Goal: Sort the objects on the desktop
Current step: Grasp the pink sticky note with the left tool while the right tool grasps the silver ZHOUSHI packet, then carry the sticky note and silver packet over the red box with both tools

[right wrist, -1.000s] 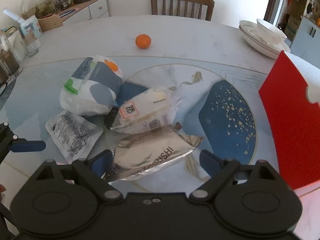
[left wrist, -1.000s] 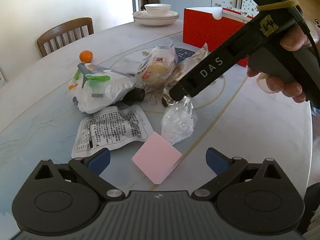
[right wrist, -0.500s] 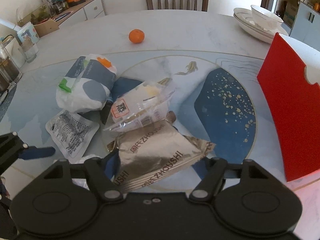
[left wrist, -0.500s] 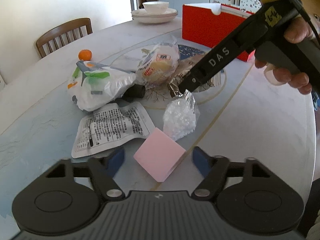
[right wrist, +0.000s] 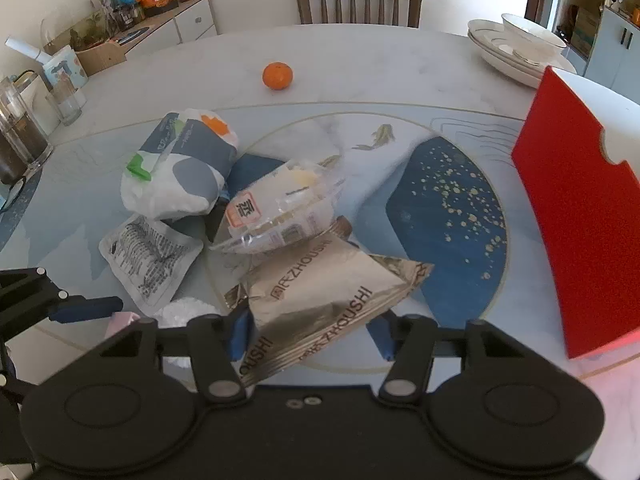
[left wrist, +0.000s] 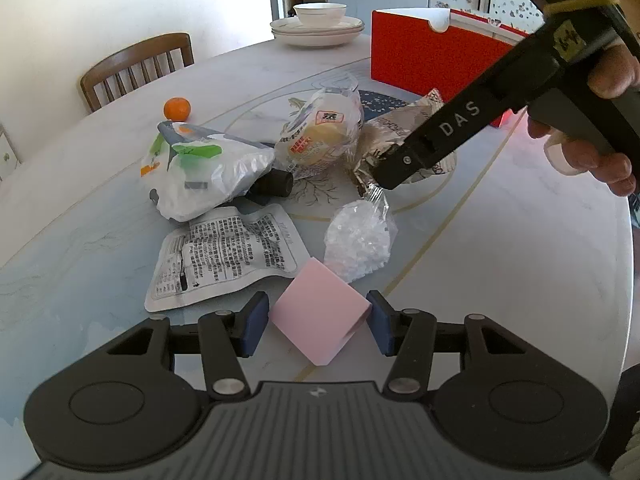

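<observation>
My left gripper (left wrist: 318,326) has its blue pads close on both sides of a pink block (left wrist: 318,318) lying on the table; the right pad touches it. My right gripper (right wrist: 310,334) holds the near end of a tan foil snack packet (right wrist: 320,300), which also shows in the left wrist view (left wrist: 404,140). Around them lie a clear bag of white beads (left wrist: 358,240), a printed white pouch (left wrist: 224,256), a white-and-grey bag (left wrist: 200,168) and a clear-wrapped bun (left wrist: 324,132).
A red box (left wrist: 432,56) stands at the far right. An orange (left wrist: 177,109) lies beyond the pile, stacked plates with a bowl (left wrist: 318,24) at the table's far end. A black cylinder (left wrist: 272,183) lies under the bags. A wooden chair (left wrist: 136,68) stands behind the table.
My left gripper's fingers have narrowed around the pink block. My right gripper has narrowed onto the foil packet, and the packet's near end has lifted.
</observation>
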